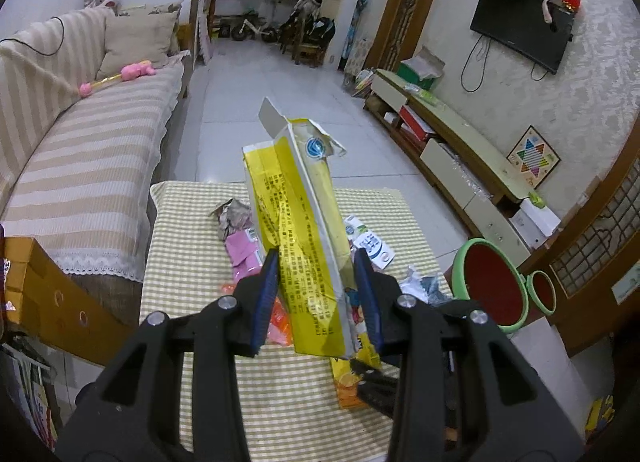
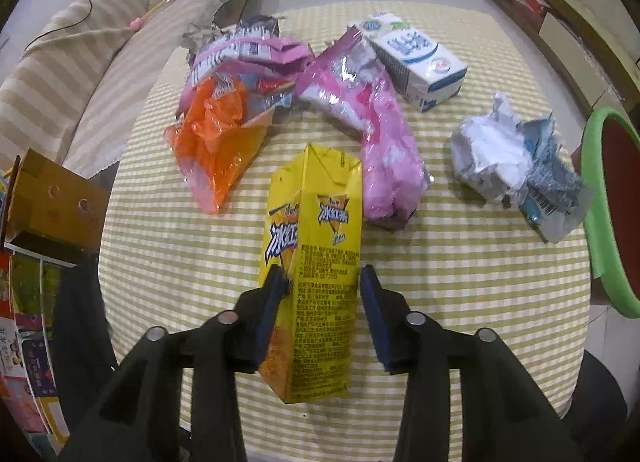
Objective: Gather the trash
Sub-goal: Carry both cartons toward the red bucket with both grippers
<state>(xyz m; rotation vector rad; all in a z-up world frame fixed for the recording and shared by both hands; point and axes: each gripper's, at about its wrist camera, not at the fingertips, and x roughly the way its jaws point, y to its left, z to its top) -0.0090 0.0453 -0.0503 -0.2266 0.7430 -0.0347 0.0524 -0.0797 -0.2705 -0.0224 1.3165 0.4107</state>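
My left gripper is shut on a torn yellow and white box, holding it upright above the checked table. My right gripper is shut on a yellow drink carton over the table. That carton also shows low in the left wrist view. On the table lie an orange plastic wrapper, a pink plastic wrapper, a white and blue milk carton, crumpled white paper and crumpled pink packaging.
A green bin with a red inside stands right of the table; its rim shows in the right wrist view. A striped sofa runs along the left. A cardboard box sits at the table's left. A TV cabinet lines the right wall.
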